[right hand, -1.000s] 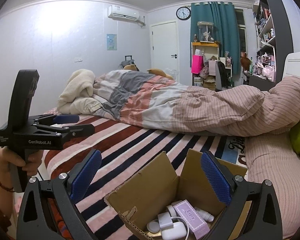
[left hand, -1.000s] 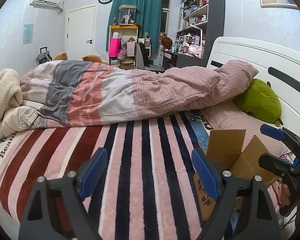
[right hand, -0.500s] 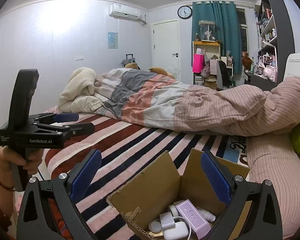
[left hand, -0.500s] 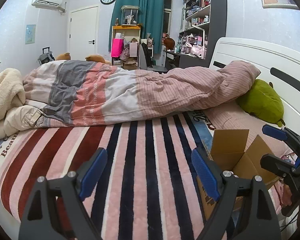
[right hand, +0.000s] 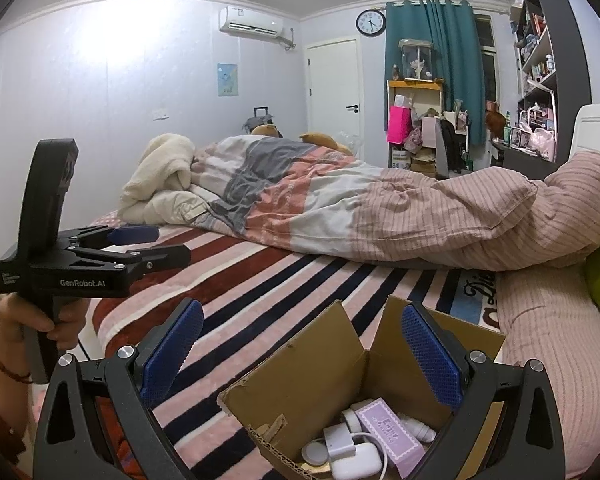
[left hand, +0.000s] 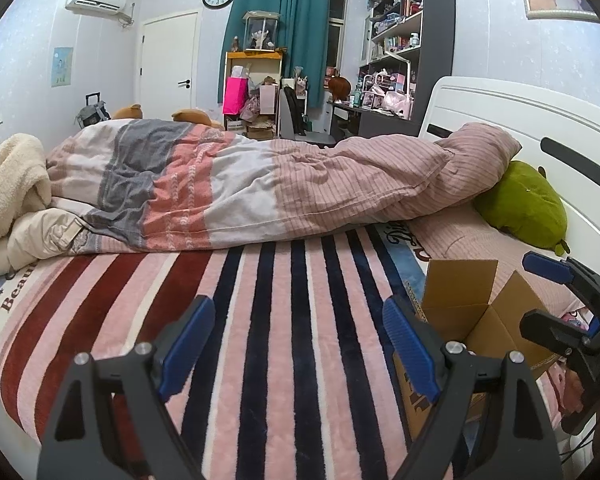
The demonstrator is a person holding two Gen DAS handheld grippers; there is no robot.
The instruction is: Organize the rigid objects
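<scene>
An open cardboard box (right hand: 320,372) sits on the striped bed cover, also at the lower right of the left wrist view (left hand: 480,312). Inside it lie a lilac carton (right hand: 388,436), a white charger with cable (right hand: 352,456) and small white items. My right gripper (right hand: 300,356) is open and empty, just above the box opening. My left gripper (left hand: 296,348) is open and empty over the striped cover, left of the box. Each gripper shows in the other's view: the left one (right hand: 140,244), the right one (left hand: 556,300).
A rumpled pink, grey and white duvet (left hand: 260,184) lies across the bed's far half. A green plush pillow (left hand: 528,204) rests at the white headboard (left hand: 500,112). A cream blanket (left hand: 12,184) is heaped at the left. Shelves and a desk stand beyond.
Both views have shifted slightly, the left gripper turning a little to the left. The right gripper stays over the box. Both stay open.
</scene>
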